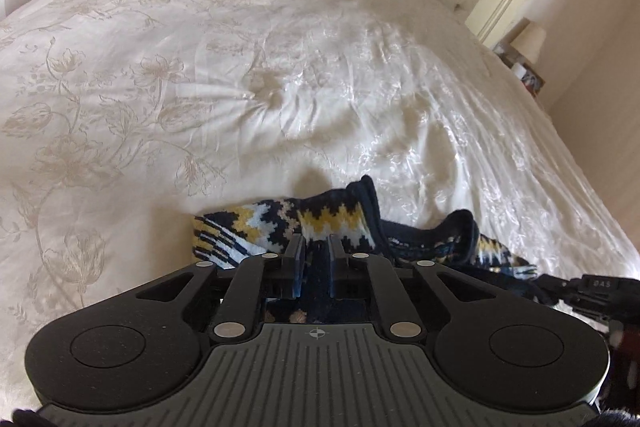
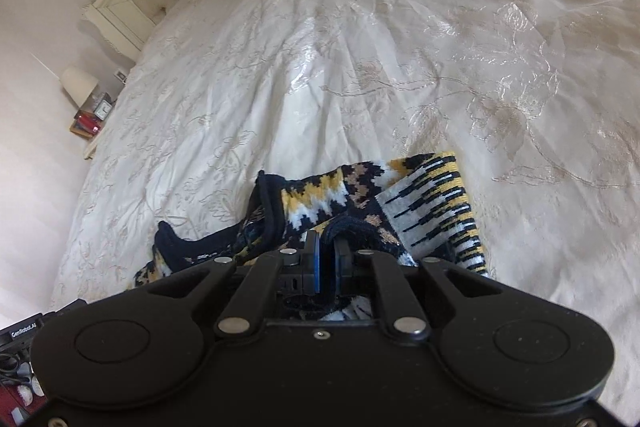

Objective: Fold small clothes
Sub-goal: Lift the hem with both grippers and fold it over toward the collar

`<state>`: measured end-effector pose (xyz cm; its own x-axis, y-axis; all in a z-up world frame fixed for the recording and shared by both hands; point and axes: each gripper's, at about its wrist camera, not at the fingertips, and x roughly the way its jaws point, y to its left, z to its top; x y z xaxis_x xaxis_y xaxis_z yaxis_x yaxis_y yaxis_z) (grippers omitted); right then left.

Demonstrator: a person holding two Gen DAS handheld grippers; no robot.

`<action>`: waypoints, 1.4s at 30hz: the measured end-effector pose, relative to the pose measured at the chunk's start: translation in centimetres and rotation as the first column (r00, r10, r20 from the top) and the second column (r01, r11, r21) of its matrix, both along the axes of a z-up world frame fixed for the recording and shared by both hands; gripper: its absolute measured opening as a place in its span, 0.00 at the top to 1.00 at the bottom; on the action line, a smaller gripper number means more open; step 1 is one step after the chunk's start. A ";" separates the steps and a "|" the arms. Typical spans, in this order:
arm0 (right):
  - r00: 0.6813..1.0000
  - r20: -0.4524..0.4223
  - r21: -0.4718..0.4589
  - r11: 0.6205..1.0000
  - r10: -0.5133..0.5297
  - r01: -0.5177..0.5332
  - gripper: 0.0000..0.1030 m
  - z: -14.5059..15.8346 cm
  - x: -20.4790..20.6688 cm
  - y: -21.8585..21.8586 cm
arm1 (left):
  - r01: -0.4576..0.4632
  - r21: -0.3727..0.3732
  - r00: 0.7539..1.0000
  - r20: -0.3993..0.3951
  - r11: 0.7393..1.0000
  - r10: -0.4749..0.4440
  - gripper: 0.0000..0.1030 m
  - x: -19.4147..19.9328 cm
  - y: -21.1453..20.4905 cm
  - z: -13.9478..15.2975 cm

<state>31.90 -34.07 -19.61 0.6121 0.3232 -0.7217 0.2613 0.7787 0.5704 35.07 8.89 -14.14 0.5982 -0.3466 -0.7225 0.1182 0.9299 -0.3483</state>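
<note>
Cream floral bedspread (image 1: 168,75), patterned socks (image 1: 320,223), perhaps two, atop.

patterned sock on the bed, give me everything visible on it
The patterned sock is a knit in navy, white, yellow and tan zigzags, with a striped end and dark navy cuff edges. It lies crumpled and partly folded on the cream bedspread; whether it is one sock or a pair is unclear. The left gripper is shut on its fabric, and the right gripper pinches a dark navy edge. Part of it is hidden beneath both grippers.
</note>
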 end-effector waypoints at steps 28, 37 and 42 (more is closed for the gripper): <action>0.942 -0.023 -0.237 0.914 0.335 -0.330 0.75 -3.5 2.6 1.7 | 0.089 0.173 0.994 -0.071 0.981 -0.078 0.94 -1.6 -5.2 -4.4; 0.901 0.158 -0.283 0.893 0.404 -0.351 0.90 2.9 0.4 1.5 | 0.014 0.207 0.995 0.093 0.978 -0.034 0.95 -4.4 -4.2 0.9; 0.917 0.090 -0.301 0.889 0.388 -0.346 0.90 0.4 4.7 1.8 | 0.021 0.259 0.998 0.047 0.966 -0.034 0.95 0.4 -4.2 -1.3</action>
<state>36.63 -32.23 -19.26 0.5915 0.3476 -0.7276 -0.1416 0.9331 0.3306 35.43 4.74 -15.45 0.6294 -0.1695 -0.7584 0.1565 0.9836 -0.0900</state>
